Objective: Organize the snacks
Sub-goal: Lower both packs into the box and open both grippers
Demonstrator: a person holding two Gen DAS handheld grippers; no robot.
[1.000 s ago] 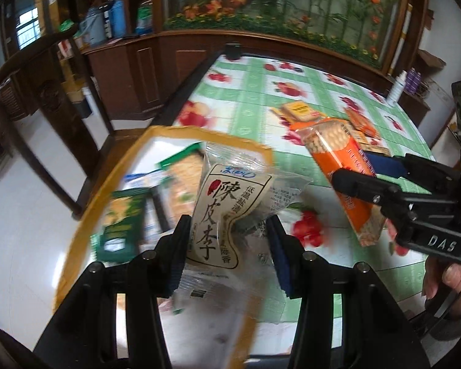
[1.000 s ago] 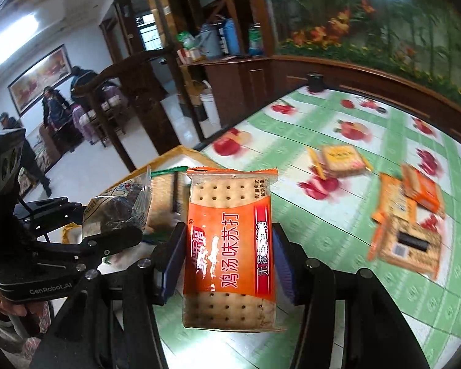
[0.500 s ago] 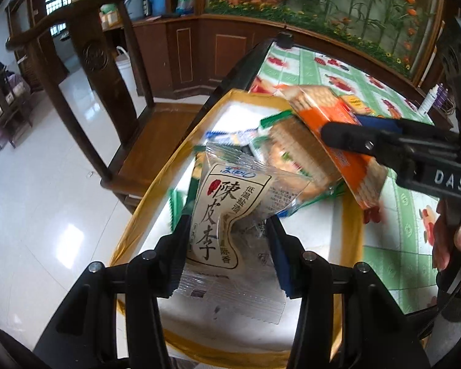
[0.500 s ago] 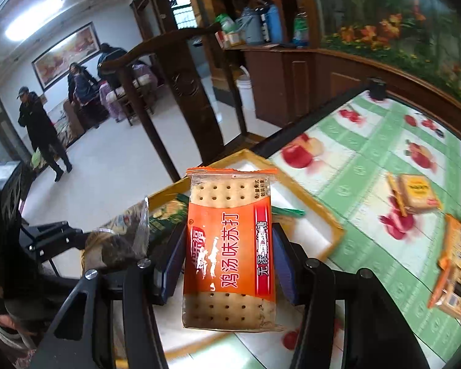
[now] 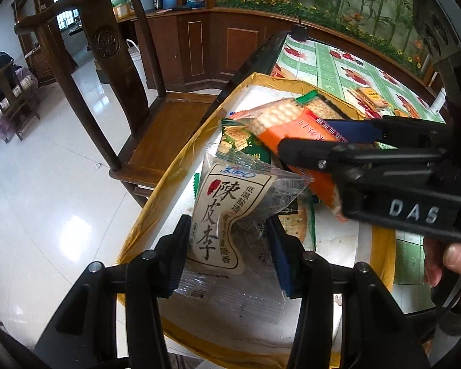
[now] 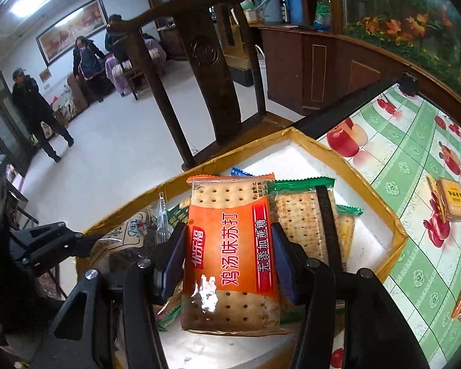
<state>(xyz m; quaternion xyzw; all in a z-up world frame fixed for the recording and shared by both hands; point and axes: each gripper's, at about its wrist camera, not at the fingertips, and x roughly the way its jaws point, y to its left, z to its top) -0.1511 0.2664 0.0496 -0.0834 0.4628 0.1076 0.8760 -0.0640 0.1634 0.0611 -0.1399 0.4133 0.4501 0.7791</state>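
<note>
The plum packet [image 5: 227, 215] sits pinched between your left gripper's [image 5: 229, 246] fingers [image 5: 176, 255], and the orange cracker pack [image 6: 230, 255] is clamped between your right gripper's [image 6: 227, 261] fingers [image 6: 281, 261]; both grips are as tight as they were a second ago. What has changed is what lies beyond the fingertips: a second ago both packs hung over the green fruit-print tabletop [image 6: 415, 215], and now both hang over the yellow-rimmed box [image 6: 396, 230], with the green cracker packs [image 6: 304, 212] already lying in it just past the fingers. Your right gripper crosses in front of the left fingers, the orange pack nearly over the plum packet. For the task, this looks like the carry being done and the drop being next. More packs [image 6: 451, 200] lie on the tabletop, well off to the right of your right fingers, so sorting is not finished.
</note>
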